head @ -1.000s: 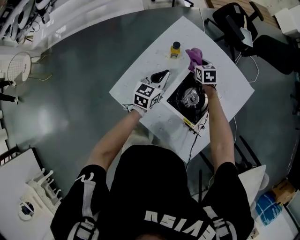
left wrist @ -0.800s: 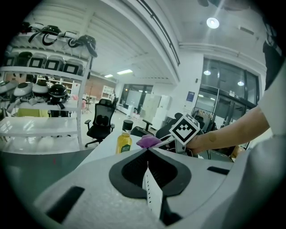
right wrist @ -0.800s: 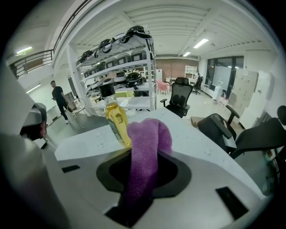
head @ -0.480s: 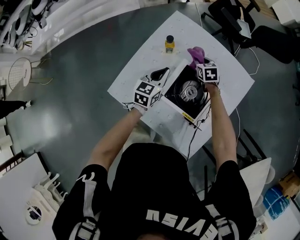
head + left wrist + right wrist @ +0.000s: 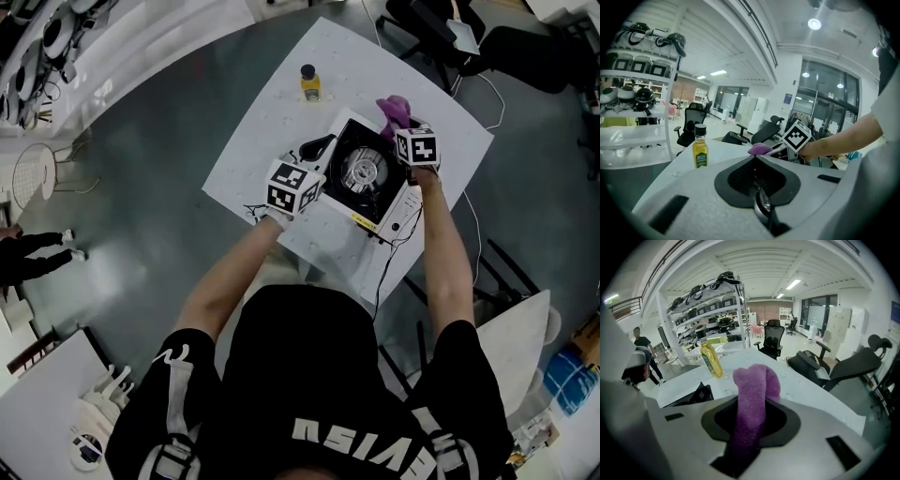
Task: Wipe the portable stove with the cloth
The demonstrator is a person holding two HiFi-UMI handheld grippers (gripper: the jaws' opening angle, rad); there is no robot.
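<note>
- R gripper (image 5: 751,401): jaws part-closed and clamped on the purple cloth (image 5: 752,380), pads pressing it from both sides.
- Cloth: fuzzy, towel-like pile, bunched into a thick roll. It runs up thru the jaw gap and flops out past the tips as a soft rounded lump. I can't tell if that free end touches anything.
- L gripper (image 5: 755,158): jaws together, tips meeting in a point, nothing btwn them.
- Portable stove (image 5: 339,192): square, w/ white casing, a matte black top plate and a round shiny metal burner (image 5: 362,171) in the middle. It sits just R of the L jaws, close by its edge, though contact isn't clear to me. The R jaw tips are over its far R corner, so most of it lies below and L of them.
- Bottle (image 5: 700,150): small, clear, w/ a black cap and dark label, nearly full of yellow liquid. It stands upright ahead-L of both jaw pairs, apart from the stove.
- Table (image 5: 272,131): flat white square top, faintly speckled, carrying the stove and bottle.
</note>
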